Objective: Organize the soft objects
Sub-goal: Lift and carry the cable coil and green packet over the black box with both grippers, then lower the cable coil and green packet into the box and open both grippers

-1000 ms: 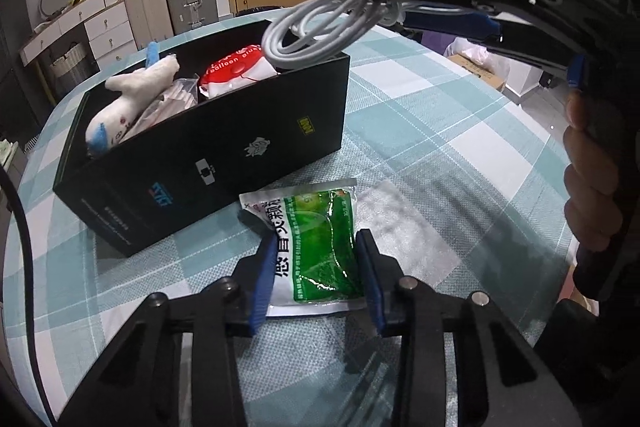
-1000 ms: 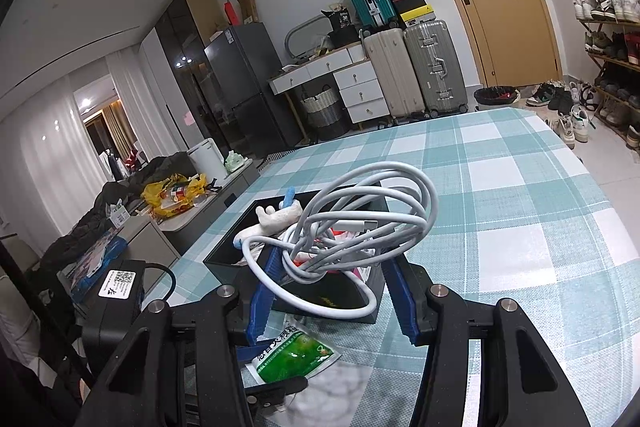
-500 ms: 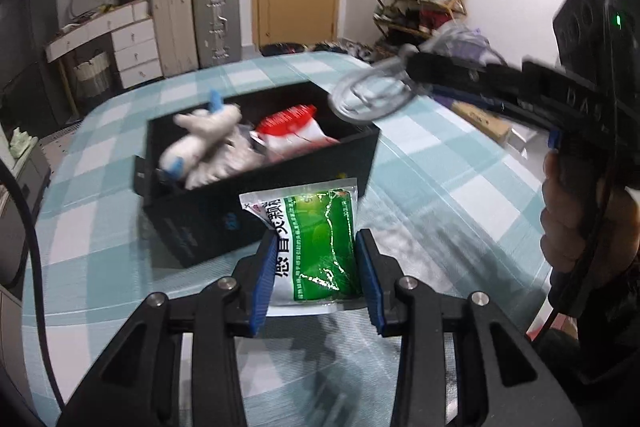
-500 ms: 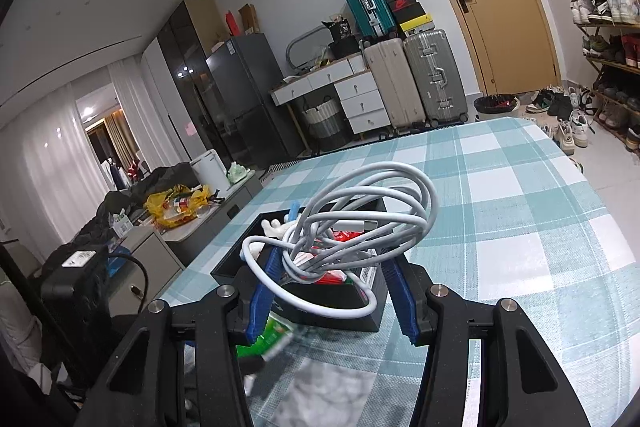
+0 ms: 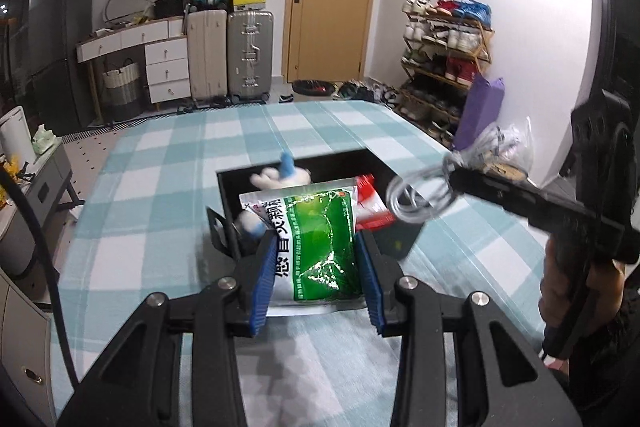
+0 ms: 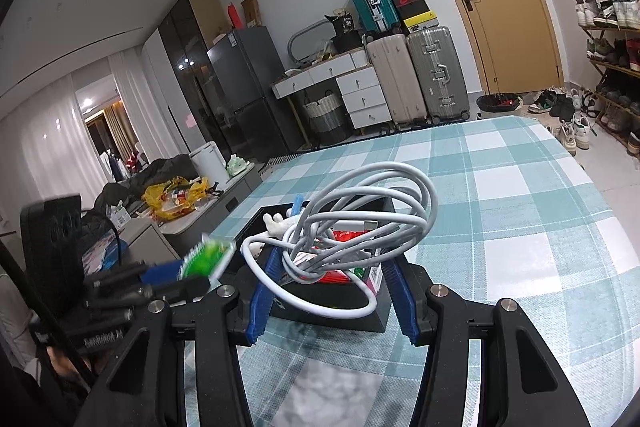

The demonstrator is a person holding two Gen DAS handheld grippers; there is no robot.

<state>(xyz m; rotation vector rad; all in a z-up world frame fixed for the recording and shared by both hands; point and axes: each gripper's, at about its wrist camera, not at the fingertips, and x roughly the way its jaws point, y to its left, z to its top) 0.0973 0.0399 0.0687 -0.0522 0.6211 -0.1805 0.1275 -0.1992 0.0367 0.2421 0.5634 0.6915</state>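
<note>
My left gripper (image 5: 318, 275) is shut on a green and white sachet (image 5: 318, 247) and holds it in the air in front of an open black box (image 5: 400, 239). The box holds a white plush toy (image 5: 276, 179) and a red packet (image 5: 370, 205). My right gripper (image 6: 330, 287) is shut on a coiled white cable (image 6: 344, 219) and holds it above the box (image 6: 332, 311). In the left wrist view the cable (image 5: 420, 199) hangs by the box's right end. In the right wrist view the sachet (image 6: 206, 255) shows blurred at the left.
The box stands on a table with a teal checked cloth (image 5: 168, 167). Suitcases (image 5: 248, 55), a drawer unit (image 5: 164, 67) and a shoe rack (image 5: 444, 67) stand beyond the table. A low cabinet with clutter (image 6: 176, 203) is beside the table's left edge.
My left gripper has lifted the sachet off the table and raised it in front of the box. The right gripper has stayed over the box with the cable.
</note>
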